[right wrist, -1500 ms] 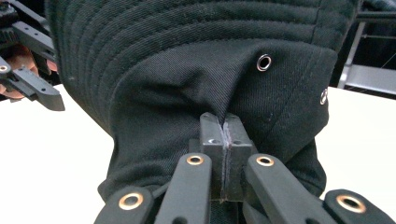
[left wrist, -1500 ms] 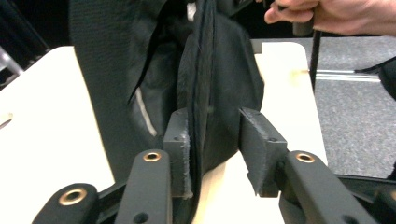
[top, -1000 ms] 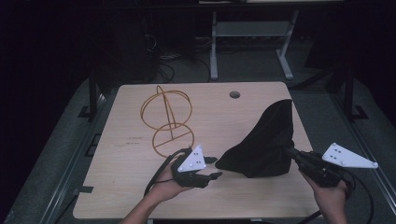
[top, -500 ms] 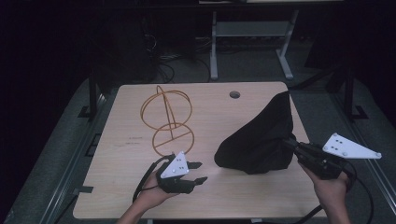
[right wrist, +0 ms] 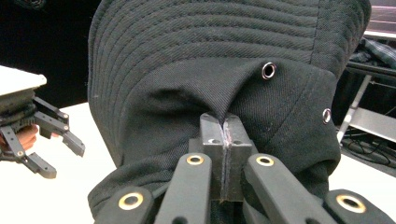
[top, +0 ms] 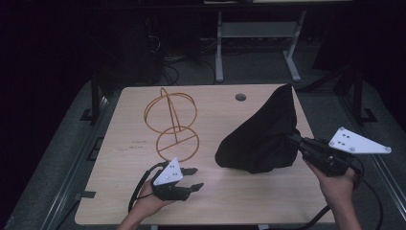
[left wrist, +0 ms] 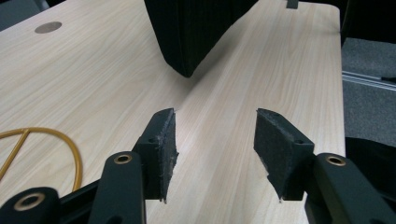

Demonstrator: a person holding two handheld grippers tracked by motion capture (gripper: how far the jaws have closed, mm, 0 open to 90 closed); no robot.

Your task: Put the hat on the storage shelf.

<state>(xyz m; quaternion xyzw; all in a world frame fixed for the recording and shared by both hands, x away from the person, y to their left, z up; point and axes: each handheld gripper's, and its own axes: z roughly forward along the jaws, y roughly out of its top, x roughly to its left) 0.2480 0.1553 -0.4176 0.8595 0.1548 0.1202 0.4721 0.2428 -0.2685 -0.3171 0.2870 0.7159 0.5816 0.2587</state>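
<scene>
At the table's near right, the right gripper (top: 293, 140) pinches a fold of the black hat (top: 261, 134), lifting it into a peak. The left gripper (top: 192, 178) hovers low beside it, jaws wide apart, empty.

- The left gripper (top: 191, 178) sits low over the near part of the bench (top: 119, 191), held in the person's left hand (top: 148, 203), jaws spread wide with nothing between them.
- The right gripper (top: 293, 140) is raised at the bench's right side in the right hand (top: 337, 184), jaws pressed together on a fold of the black hat (top: 261, 136).
</scene>
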